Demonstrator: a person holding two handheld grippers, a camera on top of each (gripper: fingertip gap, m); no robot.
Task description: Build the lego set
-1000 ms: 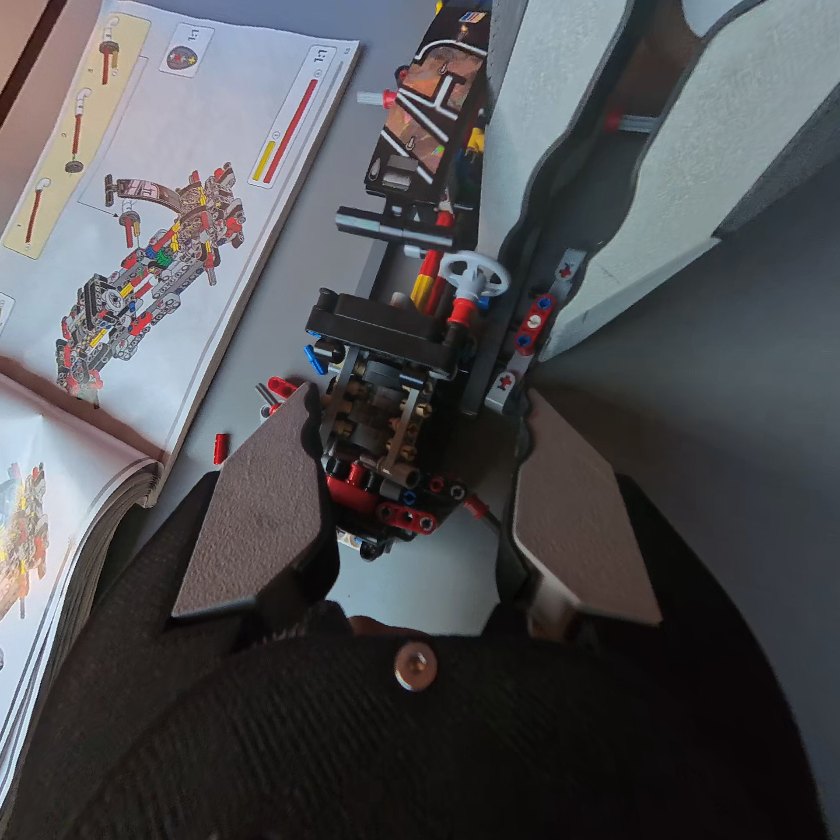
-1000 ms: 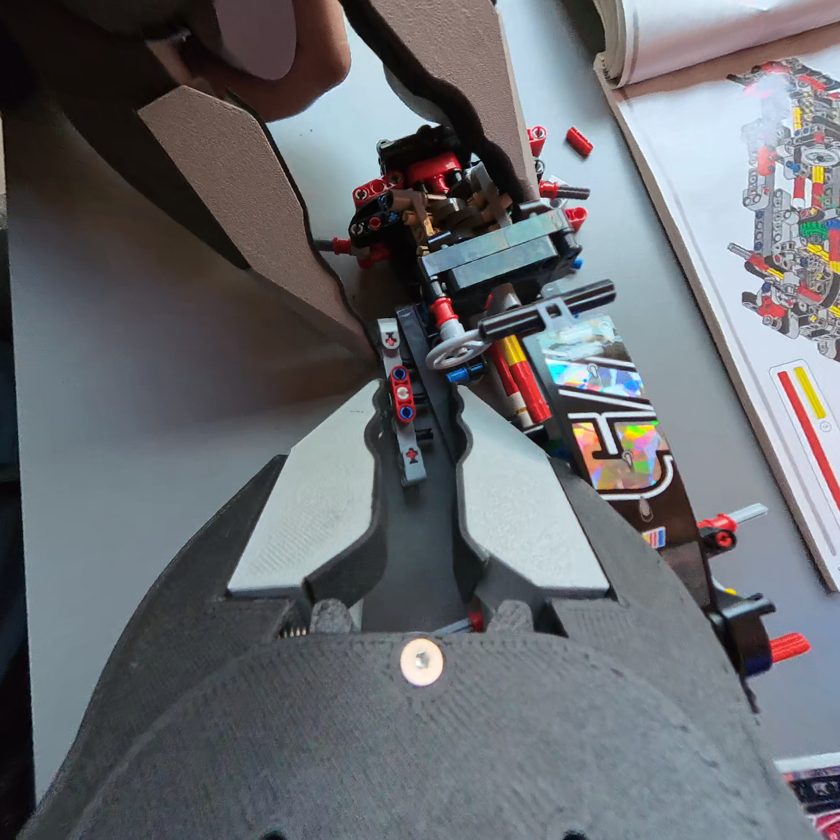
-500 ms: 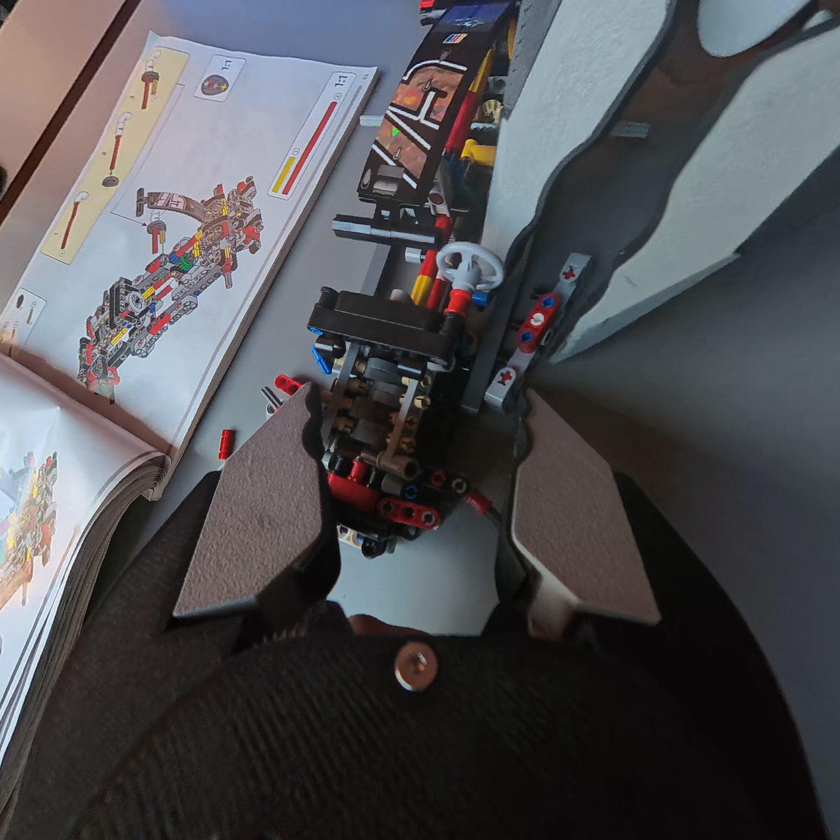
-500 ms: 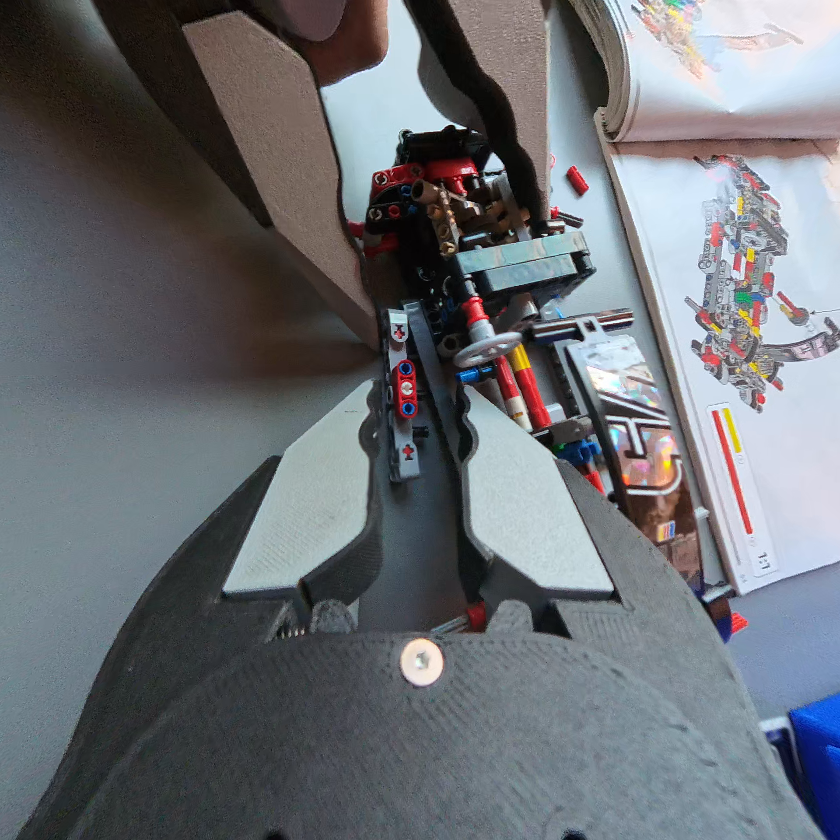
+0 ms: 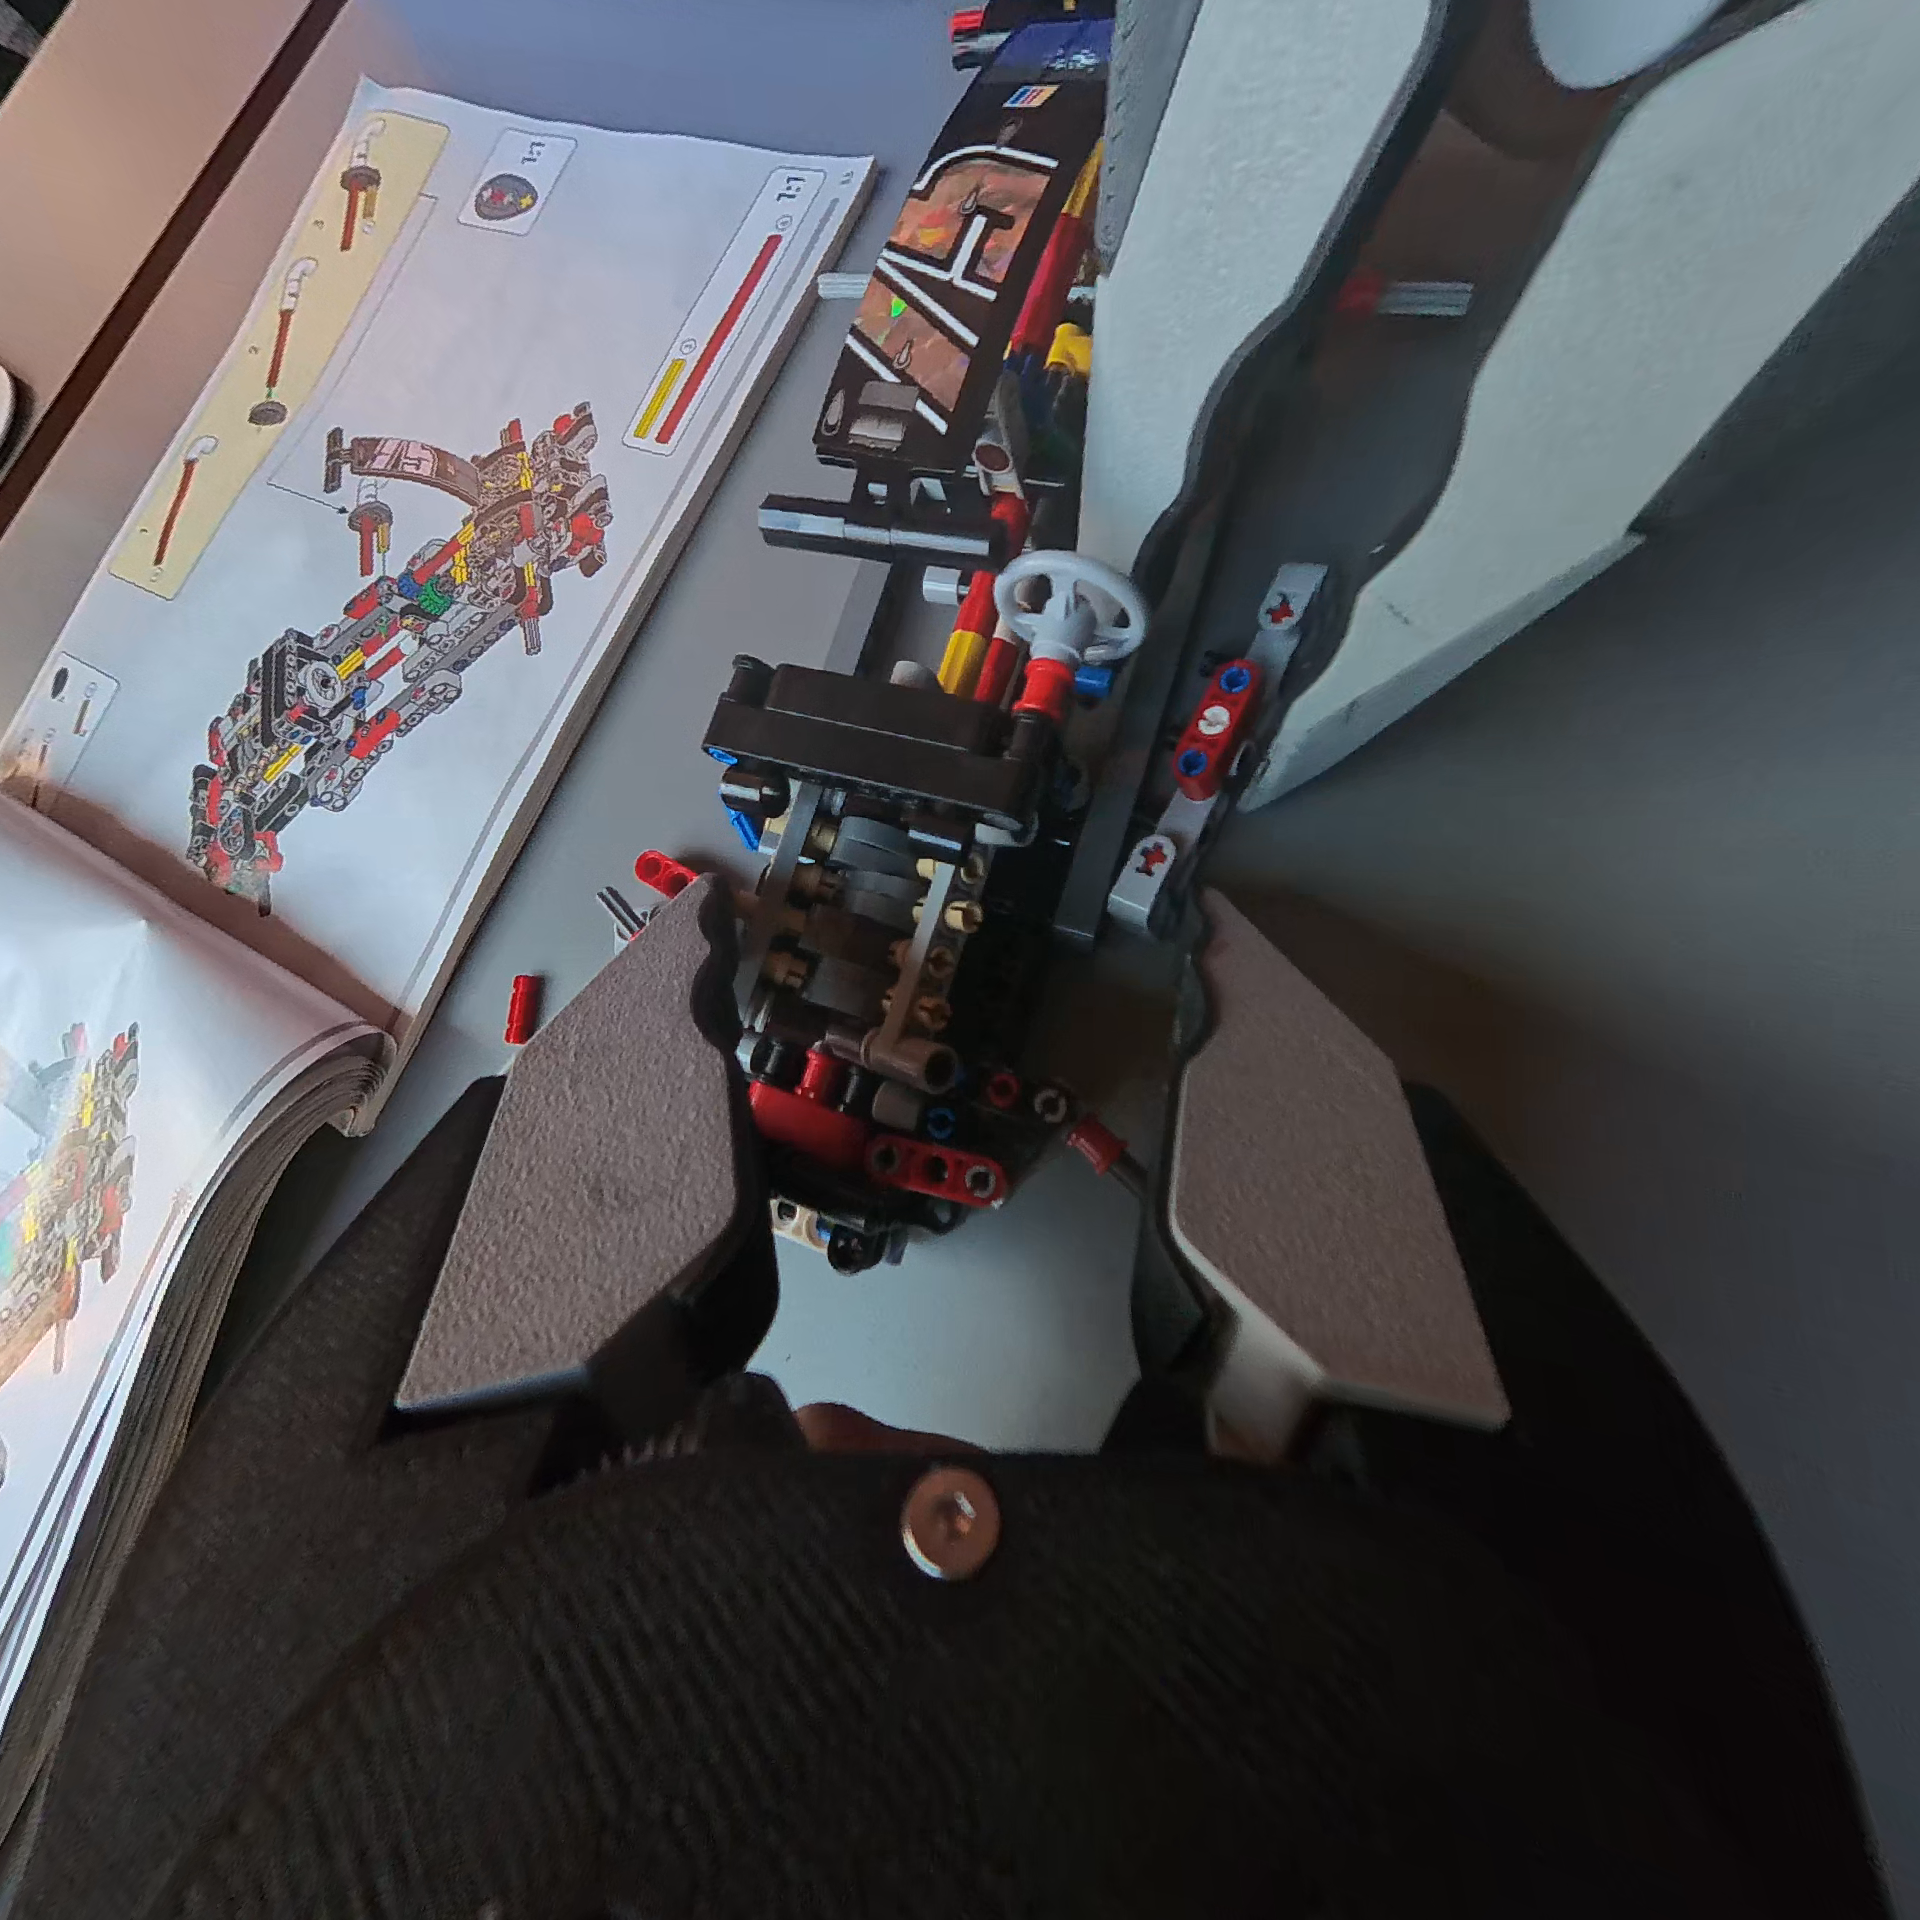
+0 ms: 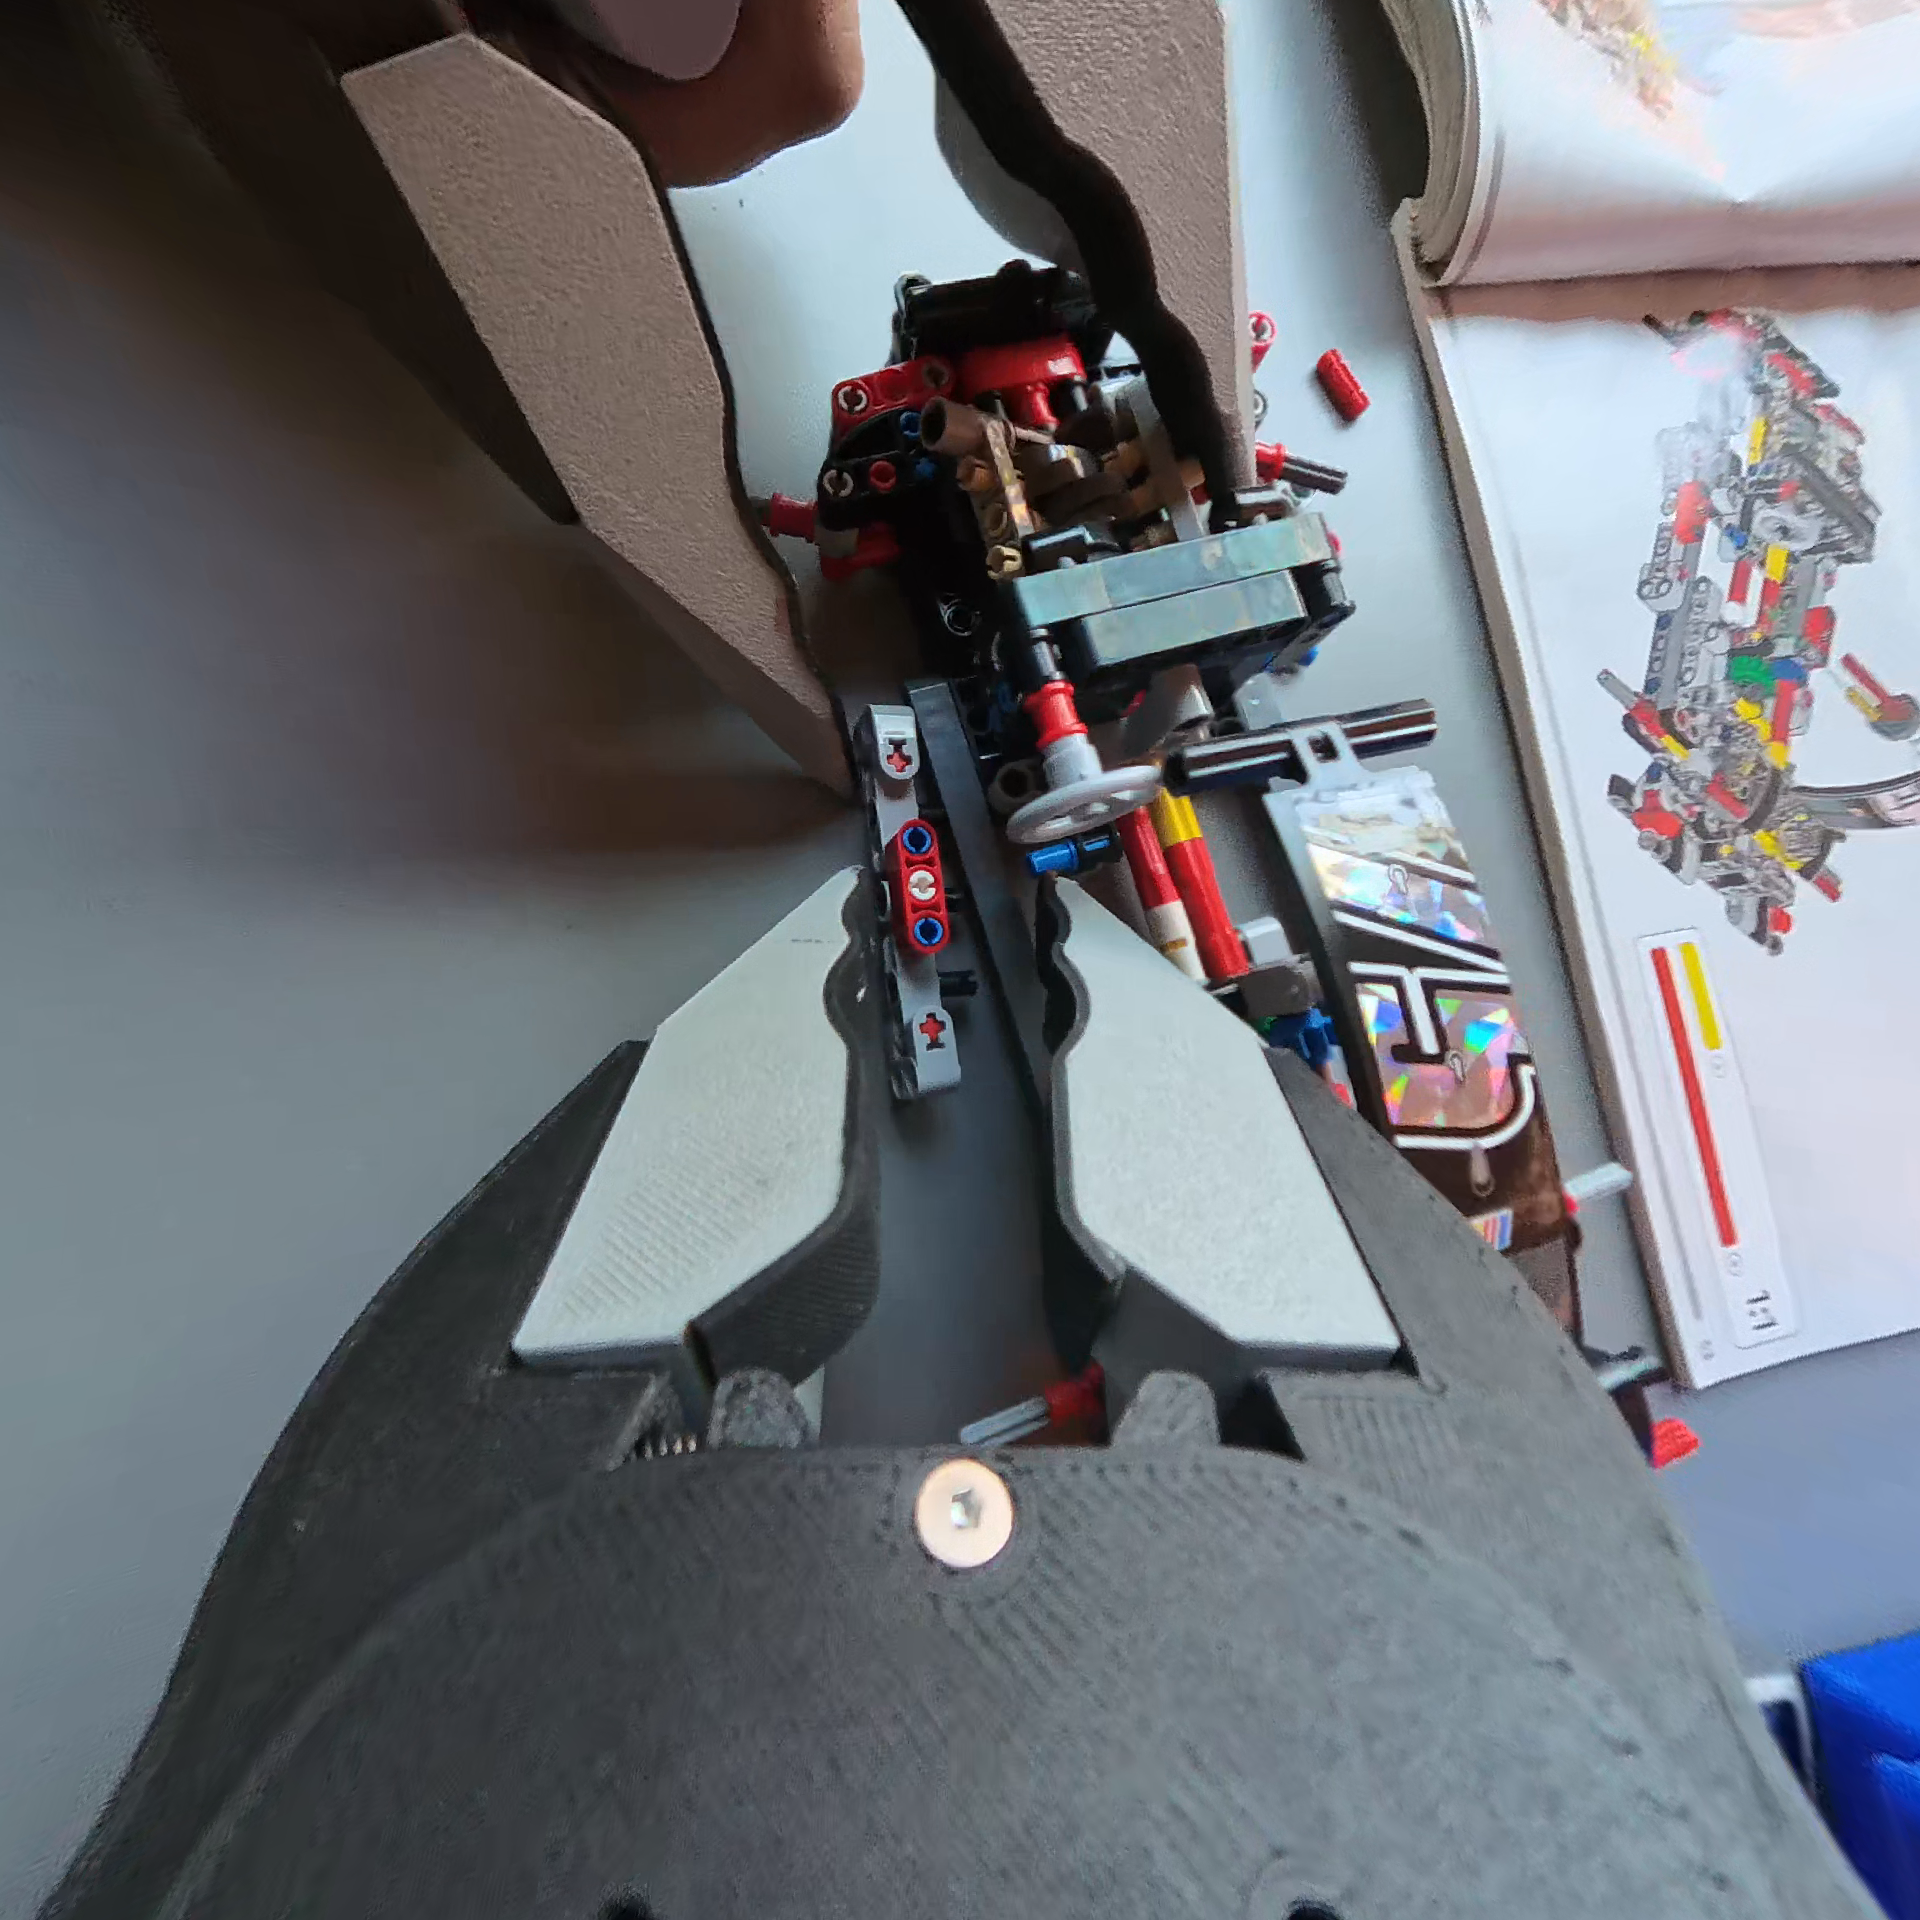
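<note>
A partly built brick-kit car (image 5: 883,831) lies on the grey table (image 5: 1662,1039). My left gripper (image 5: 956,904) is open wide and straddles the car's engine end. Its left finger (image 5: 623,1091) rests against the engine's side, and its right fingertip sits by the end of a grey side beam (image 5: 1216,717). My right gripper (image 6: 951,888) is shut on the car's side beams, the grey beam with a red link (image 6: 914,914) and the long black beam (image 6: 987,883). Its pale fingers (image 5: 1455,468) show in the left wrist view. The car (image 6: 1143,582) and the left gripper (image 6: 1029,623) also show in the right wrist view.
An open instruction manual (image 5: 416,416) lies beside the car, and also shows in the right wrist view (image 6: 1714,935). A loose red pin (image 5: 523,1006) lies between manual and car. A blue thing (image 6: 1860,1745) sits at the lower right edge. My right tips are about 15 centimeters from the loose red pin (image 5: 523,1006), my left tips only 7 centimeters. Seen from the right wrist view (image 6: 1344,384) as well.
The right wrist view has swung, so the manual sits higher and the blue thing has come into view. The right jaws stay on the side beams. The left gripper and car have barely moved.
</note>
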